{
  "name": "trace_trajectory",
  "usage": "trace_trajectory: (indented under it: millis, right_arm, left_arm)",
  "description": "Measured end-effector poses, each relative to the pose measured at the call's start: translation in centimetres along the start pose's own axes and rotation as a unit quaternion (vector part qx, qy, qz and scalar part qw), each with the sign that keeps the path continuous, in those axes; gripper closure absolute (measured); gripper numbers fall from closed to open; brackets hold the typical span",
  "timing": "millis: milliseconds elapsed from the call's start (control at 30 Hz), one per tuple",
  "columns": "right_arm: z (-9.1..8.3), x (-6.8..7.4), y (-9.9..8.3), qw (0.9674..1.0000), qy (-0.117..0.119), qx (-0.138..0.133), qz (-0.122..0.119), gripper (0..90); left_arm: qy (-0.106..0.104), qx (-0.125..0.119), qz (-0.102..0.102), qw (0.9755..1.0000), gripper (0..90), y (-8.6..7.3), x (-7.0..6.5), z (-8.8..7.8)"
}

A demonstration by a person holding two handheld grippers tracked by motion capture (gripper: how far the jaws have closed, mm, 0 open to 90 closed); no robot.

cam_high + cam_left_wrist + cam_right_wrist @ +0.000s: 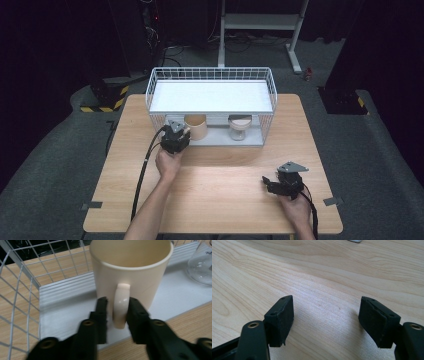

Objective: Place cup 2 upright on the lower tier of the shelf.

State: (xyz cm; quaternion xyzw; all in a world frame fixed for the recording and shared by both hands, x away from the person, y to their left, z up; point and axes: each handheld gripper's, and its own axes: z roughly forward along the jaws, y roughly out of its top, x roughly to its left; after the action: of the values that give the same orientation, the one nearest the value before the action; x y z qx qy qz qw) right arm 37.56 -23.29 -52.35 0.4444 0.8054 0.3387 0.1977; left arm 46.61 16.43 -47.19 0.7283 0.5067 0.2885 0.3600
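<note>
Hand-held gripper on the left (pixel 185 135) reaches into the open front of the rack's lower tier, and its two black jaws straddle the handle (pixel 121 305) of the mug without clamping it: in the left gripper view one pad stands a sliver clear of the handle while the other lies right against it, so the grip reads as released. The wooden tabletop (pixel 225 200) carries everything, with grey floor around it. At its far edge stands a white wire rack (pixel 210 74) with two tiers, the upper one a bare white board with a mesh wall around it. The lower shelf (pixel 67 305) is a ribbed white panel, and it holds the two small things. The cream mug (pixel 130 272) stands upright towards the left of that shelf, mouth up, handle turned out to the person's side (straight at the camera on the gripper). To the mug's right on the same shelf, apart from it, stands a clear glass flask (pixel 239 127) with faint printing on its wall. The right hand-held gripper (pixel 267 182) rests low over the near right part of the tabletop, well apart from the rack. In the right gripper view its jaws stand apart with bare wood grain between them, so it grasps nothing. The person's left hand (pixel 167 165) and right hand (pixel 295 205) each hold a gripper from behind.
</note>
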Motion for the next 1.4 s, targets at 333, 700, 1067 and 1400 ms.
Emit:
trace_trajectory:
  millis: [333, 700, 1067, 1400]
  right_arm:
    - [0.0, 0.0, 0.0, 1.0000, 0.000, 0.000, 0.000, 28.7]
    - [0.0, 0.0, 0.0, 1.0000, 0.000, 0.000, 0.000, 28.7]
    - [0.0, 0.0, 0.0, 1.0000, 0.000, 0.000, 0.000, 28.7]
    - [0.0, 0.0, 0.0, 1.0000, 0.000, 0.000, 0.000, 28.7]
  left_arm:
    - [-0.007, -0.017, -0.015, 0.9997, 47.1, -0.4, 0.8, -1.8]
    - [-0.028, -0.033, -0.021, 0.9988, 39.7, -1.1, 1.5, -4.0]
    - [-0.050, -0.045, -0.040, 0.9970, 35.3, -1.8, 2.4, -5.9]
    - [-0.056, -0.054, -0.037, 0.9963, 35.5, -2.0, 2.5, -7.3]
